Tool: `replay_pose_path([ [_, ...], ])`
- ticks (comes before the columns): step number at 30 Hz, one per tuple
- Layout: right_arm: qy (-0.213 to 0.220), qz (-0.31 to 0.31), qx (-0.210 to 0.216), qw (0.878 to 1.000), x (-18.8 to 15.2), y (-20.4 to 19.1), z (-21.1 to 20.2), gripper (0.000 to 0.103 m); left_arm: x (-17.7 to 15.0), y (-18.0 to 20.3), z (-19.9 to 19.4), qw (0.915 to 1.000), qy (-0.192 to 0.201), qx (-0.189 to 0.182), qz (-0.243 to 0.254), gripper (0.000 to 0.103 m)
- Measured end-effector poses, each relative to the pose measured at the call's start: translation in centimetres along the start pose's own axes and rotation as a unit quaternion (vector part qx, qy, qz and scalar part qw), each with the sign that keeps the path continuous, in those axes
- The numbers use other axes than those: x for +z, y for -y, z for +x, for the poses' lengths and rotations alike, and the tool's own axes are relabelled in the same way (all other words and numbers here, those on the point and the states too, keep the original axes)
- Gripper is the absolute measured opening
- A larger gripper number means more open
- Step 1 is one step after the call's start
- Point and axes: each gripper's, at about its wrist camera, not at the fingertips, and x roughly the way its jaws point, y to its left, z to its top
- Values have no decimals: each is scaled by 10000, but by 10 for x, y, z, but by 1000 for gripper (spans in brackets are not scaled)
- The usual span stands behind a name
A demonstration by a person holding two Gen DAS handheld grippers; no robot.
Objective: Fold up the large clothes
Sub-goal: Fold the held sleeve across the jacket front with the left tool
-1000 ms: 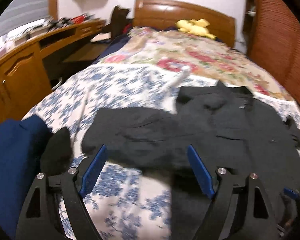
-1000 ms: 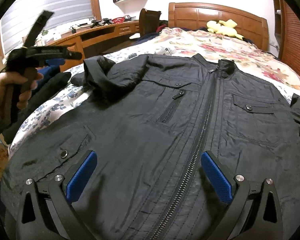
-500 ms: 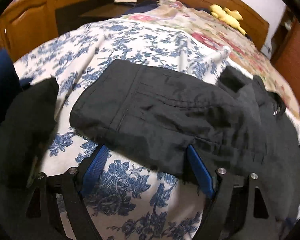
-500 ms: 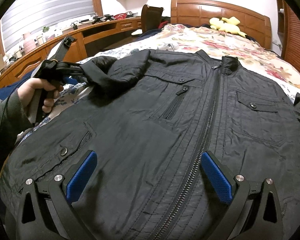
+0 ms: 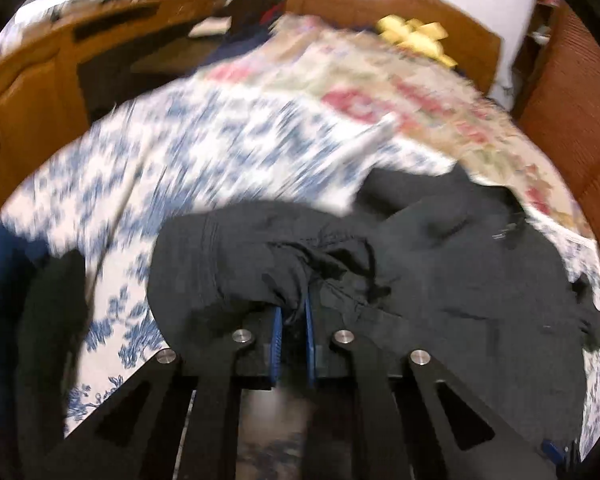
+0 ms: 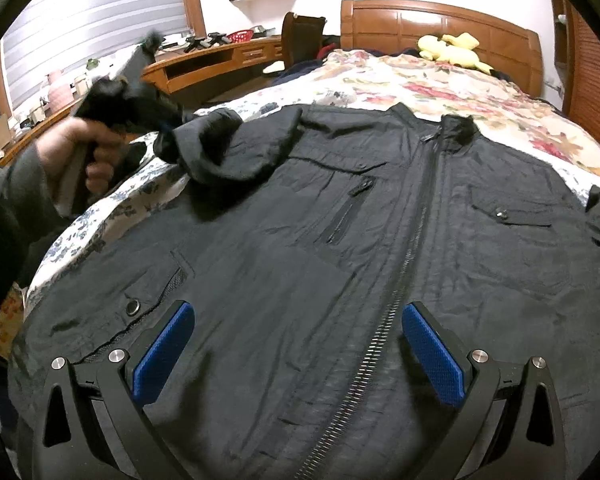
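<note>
Left claw (image 5: pixel 292 312) pinches jacket sleeve (image 5: pixel 236 256) (right claw (image 6: pixel 298 350) gapes above jacket (image 6: pixel 340 260)).

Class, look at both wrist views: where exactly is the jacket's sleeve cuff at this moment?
The sleeve cuff is pinched in the left hand-held gripper, lifted at the black jacket's left edge above the blue-flowered bedspread; the right wrist view shows it there too.

Yellow plush toy (image 6: pixel 452 50) by wooden headboard (image 6: pixel 432 20) — floral bedspread (image 6: pixel 420 84), curved desk (image 6: pixel 216 60), window blinds (image 6: pixel 92 36).

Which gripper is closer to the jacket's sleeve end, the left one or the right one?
Left. The left gripper is shut on the sleeve cuff. The right gripper is open, over the jacket's lower front, away from it.
</note>
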Motion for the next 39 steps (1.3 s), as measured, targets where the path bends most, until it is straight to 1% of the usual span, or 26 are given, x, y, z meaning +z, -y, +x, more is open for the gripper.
replay_pose_path([
  [2, 92, 3, -127, 9999, 1, 5, -9, 103, 6, 27, -28, 9992, 252, -61, 287, 10],
  [5, 326, 42, -539, 9980, 3, 21, -28, 103, 10, 61, -60, 9965, 502, -101, 668, 10],
  [8, 500, 327, -674, 9959, 3, 45, -47, 103, 9, 98, -90, 9918, 730, -285, 1005, 10],
  [12, 636, 531, -933, 9922, -4, 67, -72, 103, -11, 142, -125, 9833, 933, -602, 1444, 10],
  [16, 721, 654, -1213, 9878, -15, 75, -95, 103, -35, 174, -143, 9754, 963, -856, 1790, 10],
  [19, 721, 762, -1383, 9848, -22, 77, -107, 103, -58, 193, -150, 9689, 947, -957, 2075, 10],
  [21, 699, 831, -1453, 9834, -26, 75, -113, 103, -72, 202, -151, 9654, 973, -960, 2223, 10],
  [23, 676, 909, -1530, 9817, -28, 71, -121, 103, -82, 208, -149, 9643, 923, -1021, 2264, 10],
  [27, 736, 1088, -1575, 9787, -28, 68, -138, 103, -104, 215, -142, 9617, 911, -988, 2388, 10],
  [31, 821, 1178, -1564, 9772, -23, 55, -142, 103, -125, 214, -135, 9620, 974, -920, 2378, 10],
  [34, 815, 1093, -1551, 9785, -18, 40, -138, 103, -134, 209, -131, 9652, 864, -989, 2262, 11],
  [37, 809, 1024, -1492, 9802, -14, 29, -134, 103, -141, 202, -133, 9656, 868, -986, 2244, 23],
  [39, 815, 1035, -1439, 9808, -10, 25, -131, 103, -147, 194, -141, 9650, 993, -1073, 2177, 47],
])
